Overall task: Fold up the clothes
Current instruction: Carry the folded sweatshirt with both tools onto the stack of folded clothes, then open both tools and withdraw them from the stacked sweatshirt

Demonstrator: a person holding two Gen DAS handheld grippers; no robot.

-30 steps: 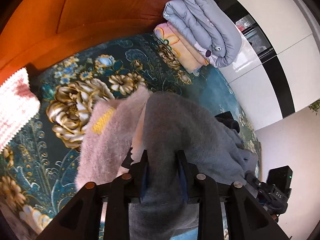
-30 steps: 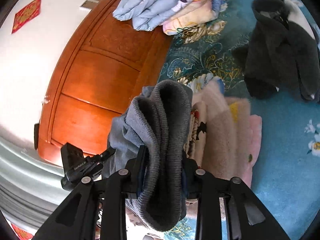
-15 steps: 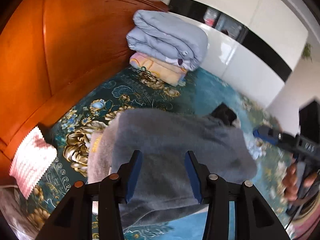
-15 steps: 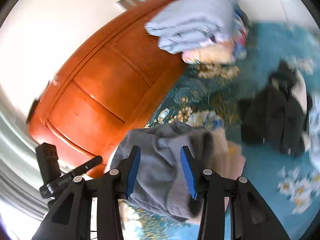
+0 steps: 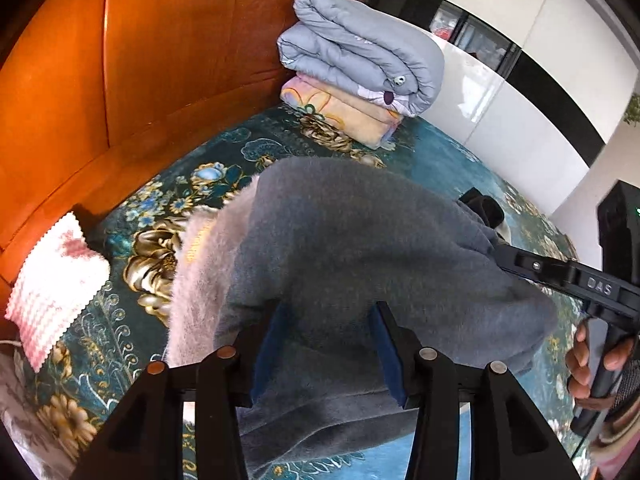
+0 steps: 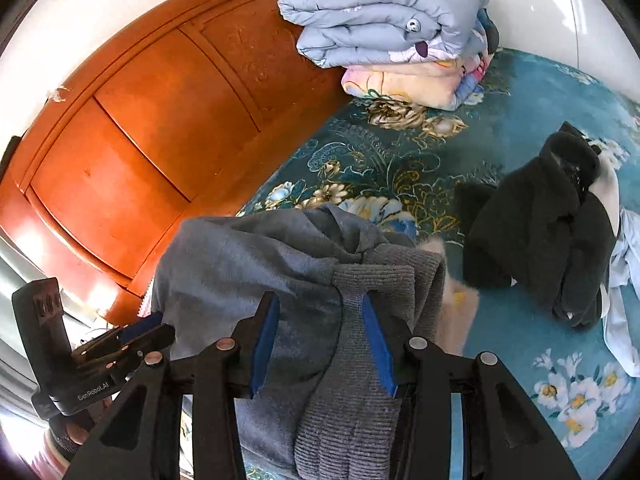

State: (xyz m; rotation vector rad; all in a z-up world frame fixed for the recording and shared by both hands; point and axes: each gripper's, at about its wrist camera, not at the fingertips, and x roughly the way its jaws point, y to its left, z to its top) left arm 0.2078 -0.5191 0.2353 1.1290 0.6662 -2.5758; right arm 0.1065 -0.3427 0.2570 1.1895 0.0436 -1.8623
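A grey fleece garment [image 5: 360, 248] lies folded on top of a fluffy pink garment [image 5: 200, 280] on the teal floral bedspread [image 5: 224, 160]. My left gripper [image 5: 326, 344] is open, its blue pads on either side of the grey fabric. My right gripper [image 6: 318, 340] is open too, its pads straddling the grey garment [image 6: 248, 264] at its ribbed cuff [image 6: 384, 288]. The right gripper also shows in the left wrist view [image 5: 560, 276], and the left gripper in the right wrist view [image 6: 120, 340]. A dark fleece jacket [image 6: 540, 232] lies crumpled to the right.
The orange wooden headboard [image 5: 140, 60] runs behind the bed. A folded blue duvet [image 5: 360, 52] sits on a folded floral blanket [image 5: 340, 112] at the head. A pink-white knit cloth [image 5: 52, 288] lies at the left. A pale blue garment [image 6: 624, 304] lies at the right edge.
Both grippers were shut on the grey garment a second ago; they have opened and let it go onto the pink garment. Both have drawn back a little.
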